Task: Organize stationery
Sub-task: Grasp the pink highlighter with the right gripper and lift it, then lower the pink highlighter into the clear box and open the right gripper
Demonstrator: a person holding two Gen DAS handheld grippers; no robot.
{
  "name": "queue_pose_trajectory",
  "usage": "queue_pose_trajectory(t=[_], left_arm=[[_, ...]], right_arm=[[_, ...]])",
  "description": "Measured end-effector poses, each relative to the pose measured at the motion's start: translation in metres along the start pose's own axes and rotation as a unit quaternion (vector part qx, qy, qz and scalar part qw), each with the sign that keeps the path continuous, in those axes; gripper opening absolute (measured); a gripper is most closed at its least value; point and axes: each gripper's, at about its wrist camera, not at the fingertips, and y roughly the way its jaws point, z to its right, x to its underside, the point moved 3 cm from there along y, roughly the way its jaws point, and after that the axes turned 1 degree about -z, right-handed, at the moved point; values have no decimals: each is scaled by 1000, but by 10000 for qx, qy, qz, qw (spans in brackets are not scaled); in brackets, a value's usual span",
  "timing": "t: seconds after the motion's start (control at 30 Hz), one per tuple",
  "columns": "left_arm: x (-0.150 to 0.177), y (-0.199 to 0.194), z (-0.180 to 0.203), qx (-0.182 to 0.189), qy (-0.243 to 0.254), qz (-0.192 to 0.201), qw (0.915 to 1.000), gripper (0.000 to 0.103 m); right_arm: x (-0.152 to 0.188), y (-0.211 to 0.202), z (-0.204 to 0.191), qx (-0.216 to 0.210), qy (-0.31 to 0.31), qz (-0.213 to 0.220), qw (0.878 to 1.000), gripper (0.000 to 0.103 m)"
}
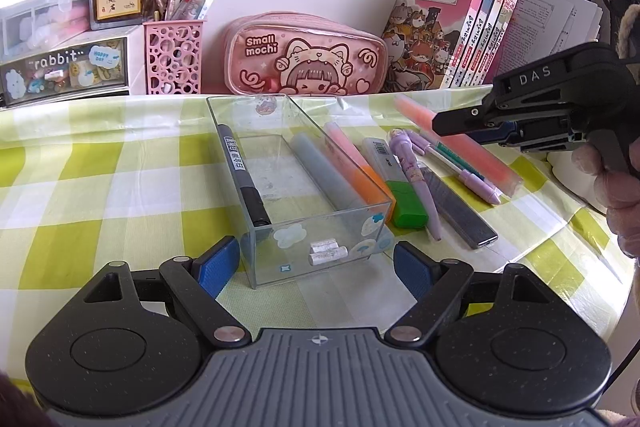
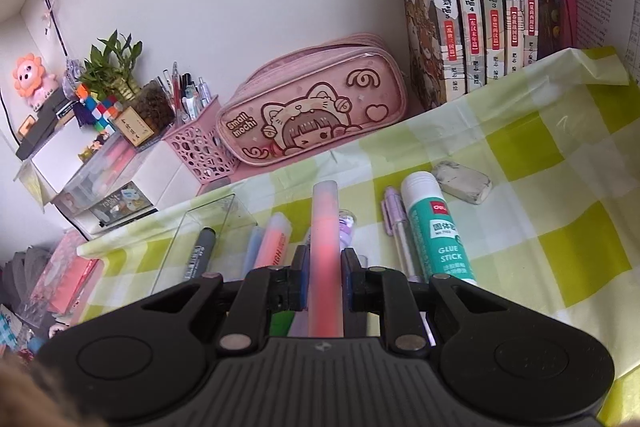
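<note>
My left gripper [image 1: 316, 259] has its blue pads against both sides of the near end of a clear plastic box [image 1: 276, 163], gripping it. In the box lie a black marker [image 1: 244, 179], a grey marker [image 1: 324, 171] and two small white cylinders [image 1: 326, 253]. My right gripper [image 2: 324, 263] is shut on a pink-orange highlighter [image 2: 325, 219], which sticks out forward. From the left wrist view that highlighter [image 1: 492, 163] hangs above the loose pens, right of the box. An orange highlighter [image 1: 360, 171], a green-capped one [image 1: 402, 203] and a purple pen [image 1: 412, 179] lie beside the box.
A glue stick [image 2: 440, 239], a grey eraser [image 2: 462, 183] and a purple pen [image 2: 394, 223] lie on the green checked cloth. At the back stand a pink pencil case [image 1: 304, 55], a pink pen holder [image 1: 174, 57], drawers [image 1: 64, 67] and books [image 1: 452, 35].
</note>
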Motion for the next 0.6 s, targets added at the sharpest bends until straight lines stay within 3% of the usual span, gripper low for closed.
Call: queue_pose_trajectory(t=[0.6], left_arm=[[0,0,0,14,-29,12,10000,81]], right_arm=[[-10,46,-71,-957,419,-506,9932,40]])
